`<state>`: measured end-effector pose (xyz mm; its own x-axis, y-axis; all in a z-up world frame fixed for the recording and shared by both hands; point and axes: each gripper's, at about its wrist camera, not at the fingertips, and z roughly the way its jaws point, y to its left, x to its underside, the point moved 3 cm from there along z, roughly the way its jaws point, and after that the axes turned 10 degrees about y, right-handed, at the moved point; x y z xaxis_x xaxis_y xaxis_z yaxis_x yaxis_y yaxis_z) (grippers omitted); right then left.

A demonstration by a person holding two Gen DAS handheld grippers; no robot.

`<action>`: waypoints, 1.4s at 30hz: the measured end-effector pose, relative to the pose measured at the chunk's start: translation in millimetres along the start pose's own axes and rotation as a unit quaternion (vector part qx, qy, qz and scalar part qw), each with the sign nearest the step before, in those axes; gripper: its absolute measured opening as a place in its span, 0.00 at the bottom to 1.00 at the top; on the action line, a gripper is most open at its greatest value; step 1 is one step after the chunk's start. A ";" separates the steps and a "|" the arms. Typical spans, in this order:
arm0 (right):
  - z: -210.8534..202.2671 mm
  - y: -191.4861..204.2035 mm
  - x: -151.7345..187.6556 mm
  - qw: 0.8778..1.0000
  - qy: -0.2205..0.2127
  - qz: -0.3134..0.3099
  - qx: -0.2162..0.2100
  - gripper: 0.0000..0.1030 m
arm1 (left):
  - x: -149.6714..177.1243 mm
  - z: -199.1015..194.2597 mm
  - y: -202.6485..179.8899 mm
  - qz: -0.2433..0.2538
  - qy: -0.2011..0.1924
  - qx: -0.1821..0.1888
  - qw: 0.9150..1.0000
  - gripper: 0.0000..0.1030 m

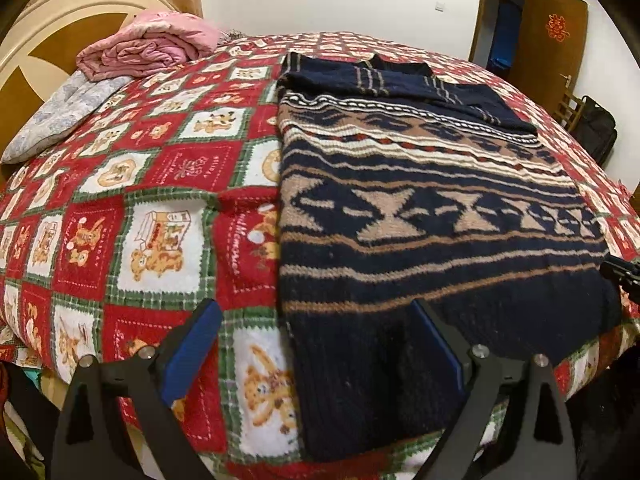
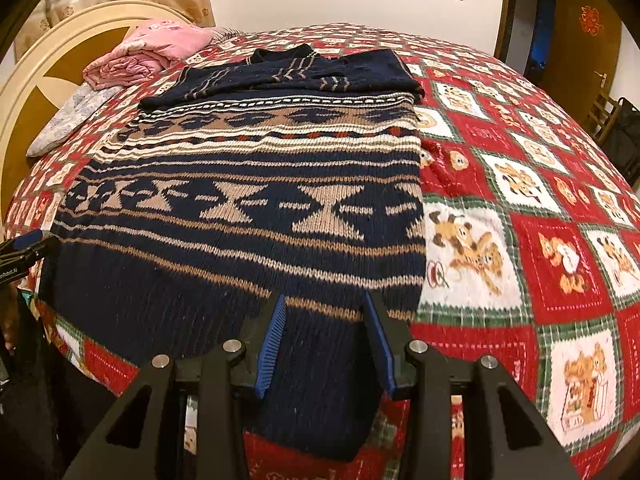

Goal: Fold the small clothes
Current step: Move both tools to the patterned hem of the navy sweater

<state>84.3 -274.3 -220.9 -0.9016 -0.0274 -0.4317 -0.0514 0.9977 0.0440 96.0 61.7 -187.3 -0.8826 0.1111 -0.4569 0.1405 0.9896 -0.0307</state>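
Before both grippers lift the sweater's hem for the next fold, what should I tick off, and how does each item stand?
1. Left gripper open over the hem's left corner: ok.
2. Right gripper open, hem between its fingers: ok.
3. Sweater lying flat on the blanket: ok.
4. Sleeves folded in across the top: ok.
5. Pink quilt away from the fold's landing zone: ok.
6. Fingers touching fabric: cannot tell.
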 end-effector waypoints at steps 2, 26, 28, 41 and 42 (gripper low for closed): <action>-2.2 0.1 1.4 1.000 -0.002 0.002 -0.001 0.41 | 1.9 -1.0 -2.1 0.003 0.000 0.000 1.000 0.93; -8.9 -22.4 40.6 0.999 0.009 0.034 -0.017 0.53 | 29.4 4.6 -12.1 0.013 0.041 0.033 0.999 0.72; -9.1 -23.7 41.9 0.999 0.006 0.038 -0.025 0.53 | 29.7 5.0 -12.2 0.013 0.040 0.033 0.999 0.72; -5.5 -24.5 43.0 0.997 0.005 0.058 -0.059 0.40 | 29.4 -0.6 -18.3 0.020 0.029 0.039 0.999 0.57; -5.2 -25.7 43.1 0.996 0.004 0.062 -0.059 0.40 | 29.8 0.3 -19.9 0.022 0.028 0.037 0.999 0.57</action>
<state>44.5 -301.5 -235.9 -0.9077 0.0950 -0.4088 0.0111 0.9791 0.2030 67.1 45.3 -200.5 -0.8979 0.1619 -0.4093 0.2112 0.9743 -0.0779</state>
